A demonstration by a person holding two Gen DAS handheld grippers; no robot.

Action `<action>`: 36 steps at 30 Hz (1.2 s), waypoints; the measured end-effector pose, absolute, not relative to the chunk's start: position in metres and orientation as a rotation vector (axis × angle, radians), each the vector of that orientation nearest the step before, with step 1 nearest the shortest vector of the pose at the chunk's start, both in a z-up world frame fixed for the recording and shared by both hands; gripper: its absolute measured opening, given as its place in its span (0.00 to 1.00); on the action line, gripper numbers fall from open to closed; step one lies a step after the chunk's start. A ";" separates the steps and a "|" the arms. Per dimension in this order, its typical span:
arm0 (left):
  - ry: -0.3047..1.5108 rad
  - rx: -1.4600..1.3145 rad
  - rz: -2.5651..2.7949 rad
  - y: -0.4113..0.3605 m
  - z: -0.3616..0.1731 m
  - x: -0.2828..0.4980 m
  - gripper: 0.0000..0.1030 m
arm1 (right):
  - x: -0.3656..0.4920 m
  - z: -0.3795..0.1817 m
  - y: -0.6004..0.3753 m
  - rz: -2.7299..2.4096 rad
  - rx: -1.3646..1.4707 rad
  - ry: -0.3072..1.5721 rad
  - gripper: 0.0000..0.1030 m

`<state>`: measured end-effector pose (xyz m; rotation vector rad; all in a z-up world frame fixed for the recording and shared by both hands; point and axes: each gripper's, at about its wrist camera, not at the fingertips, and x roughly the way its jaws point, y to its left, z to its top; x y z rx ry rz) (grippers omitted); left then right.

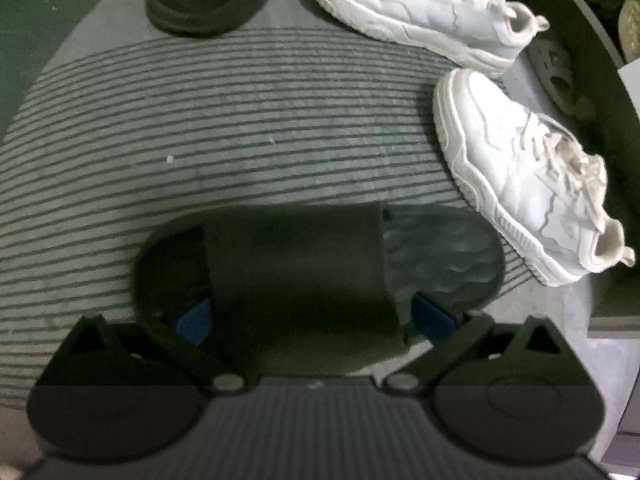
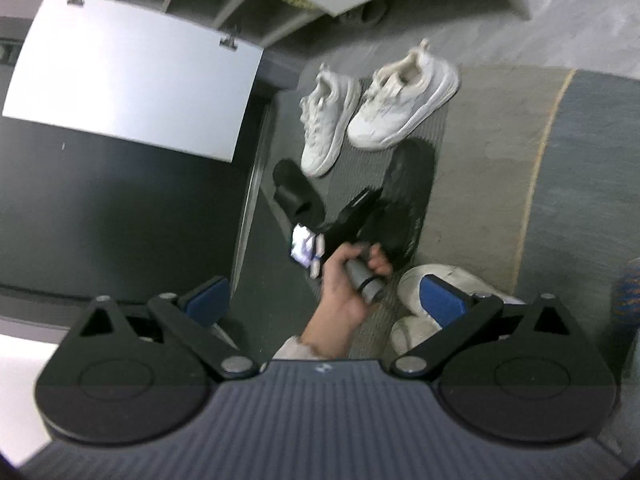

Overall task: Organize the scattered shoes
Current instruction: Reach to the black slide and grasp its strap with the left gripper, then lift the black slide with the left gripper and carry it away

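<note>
Two sneakers: white pair (image 1: 420, 8) (image 1: 528, 176) lay far right on striped mat (image 1: 240, 120).
Left gripper (image 1: 316, 316): closed across black slide's (image 1: 320, 272) strap.
Right gripper (image 2: 324, 296): wide apart, empty.
Second slide (image 1: 196, 0): far left.

On the grey striped woven mat (image 1: 240, 128), the black rubber slide sandal (image 1: 320, 272) lies crosswise directly before the left claw (image 1: 316, 320), its strap between the claw's fingers. The second black slide sandal (image 1: 196, 0) sits beyond it, to the left. Two white lace-up leather sneakers (image 1: 424, 4) (image 1: 528, 176) lie to the right (one behind the other), near the open grey shoe cabinet (image 2: 280, 4).
</note>
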<state>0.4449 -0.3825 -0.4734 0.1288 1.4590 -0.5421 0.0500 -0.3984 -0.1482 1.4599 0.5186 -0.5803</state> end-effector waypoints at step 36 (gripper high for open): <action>1.219 0.785 -1.092 -0.440 -0.474 0.216 0.87 | 0.002 -0.130 -0.410 -0.495 1.522 0.341 1.00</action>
